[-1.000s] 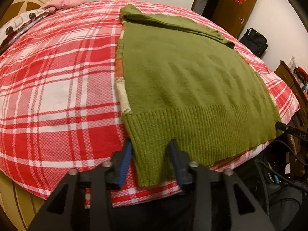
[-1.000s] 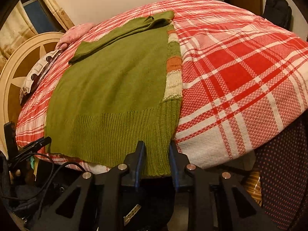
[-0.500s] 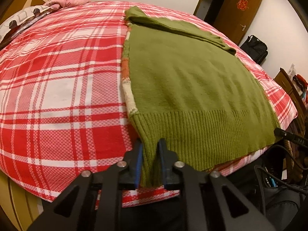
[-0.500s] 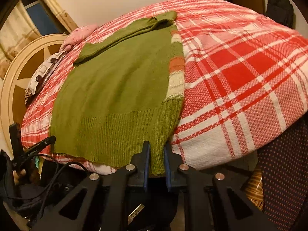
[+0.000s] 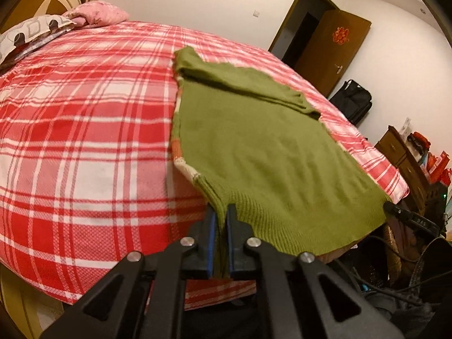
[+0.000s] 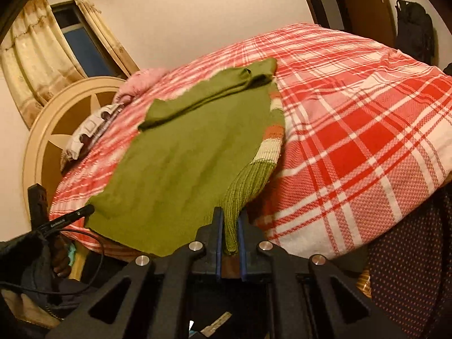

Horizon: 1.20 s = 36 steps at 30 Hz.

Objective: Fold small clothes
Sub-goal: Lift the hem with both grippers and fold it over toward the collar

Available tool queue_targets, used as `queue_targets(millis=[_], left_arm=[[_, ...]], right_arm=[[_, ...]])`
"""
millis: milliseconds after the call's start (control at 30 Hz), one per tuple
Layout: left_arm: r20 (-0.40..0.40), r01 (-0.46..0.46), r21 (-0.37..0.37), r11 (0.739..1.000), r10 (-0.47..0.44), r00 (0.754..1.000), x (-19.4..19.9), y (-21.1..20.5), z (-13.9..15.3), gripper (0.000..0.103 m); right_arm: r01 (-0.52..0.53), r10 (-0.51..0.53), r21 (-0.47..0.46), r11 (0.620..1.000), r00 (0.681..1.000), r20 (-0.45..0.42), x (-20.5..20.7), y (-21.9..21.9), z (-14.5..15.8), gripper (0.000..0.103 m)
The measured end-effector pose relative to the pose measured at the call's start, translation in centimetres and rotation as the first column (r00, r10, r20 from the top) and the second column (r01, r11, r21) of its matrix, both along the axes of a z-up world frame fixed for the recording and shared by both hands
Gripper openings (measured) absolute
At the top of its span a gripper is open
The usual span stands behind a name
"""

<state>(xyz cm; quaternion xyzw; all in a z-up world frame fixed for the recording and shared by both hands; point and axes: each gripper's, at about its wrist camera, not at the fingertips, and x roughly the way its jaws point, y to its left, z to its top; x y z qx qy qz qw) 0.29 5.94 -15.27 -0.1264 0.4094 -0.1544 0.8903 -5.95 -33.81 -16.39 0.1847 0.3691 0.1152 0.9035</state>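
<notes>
An olive green knit sweater point(image 5: 268, 155) lies flat on the red and white plaid bed point(image 5: 84, 141), with its sleeves folded across the top and striped orange and cream side panels. My left gripper point(image 5: 221, 212) pinches the near left corner of the ribbed hem, its jaws still closing, and the fabric is bunched between the blue pads. In the right wrist view the same sweater point(image 6: 183, 163) has its near right hem corner lifted off the bed point(image 6: 353, 141). There my right gripper point(image 6: 229, 214) clamps it, its jaws also closing on the knit.
Patterned pillows point(image 5: 28, 31) and a pink one point(image 5: 96, 14) lie by the round headboard point(image 6: 48, 130). A brown door point(image 5: 333, 42), a black bag point(image 5: 350, 101) and a wooden cabinet point(image 5: 401, 152) stand past the bed. Black cables and a device point(image 6: 65, 217) sit below the bed's near edge.
Both grippers have shut on the hem corners they were straddling and risen. The corners now lift off the bed, and the hem between them sags.
</notes>
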Motion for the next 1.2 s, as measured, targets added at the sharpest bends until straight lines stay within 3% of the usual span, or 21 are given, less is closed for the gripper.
queue_targets(millis=[433, 633, 833, 1200], left_arm=[[0.011, -0.015, -0.103, 0.995, 0.016, 1.000, 1.6, 1.4, 1.6, 0.007], [0.073, 0.002, -0.112, 0.994, 0.006, 0.997, 2.4, 1.7, 3.5, 0.007], [0.093, -0.003, -0.156, 0.988, 0.018, 0.996, 4.3, 2.2, 5.0, 0.007], [0.132, 0.010, -0.153, 0.988, 0.010, 0.991, 7.7, 1.7, 6.7, 0.007]], right_arm=[[0.008, -0.014, 0.189, 0.982, 0.999, 0.030, 1.0, -1.5, 2.0, 0.008], [0.008, -0.018, 0.212, 0.977, 0.999, 0.044, 1.7, -1.5, 3.0, 0.008], [0.003, -0.020, 0.221, 0.975, 0.997, 0.077, 2.6, -2.0, 4.7, 0.008], [0.009, -0.032, 0.218, 0.976, 0.994, 0.105, 6.7, -2.3, 6.8, 0.008]])
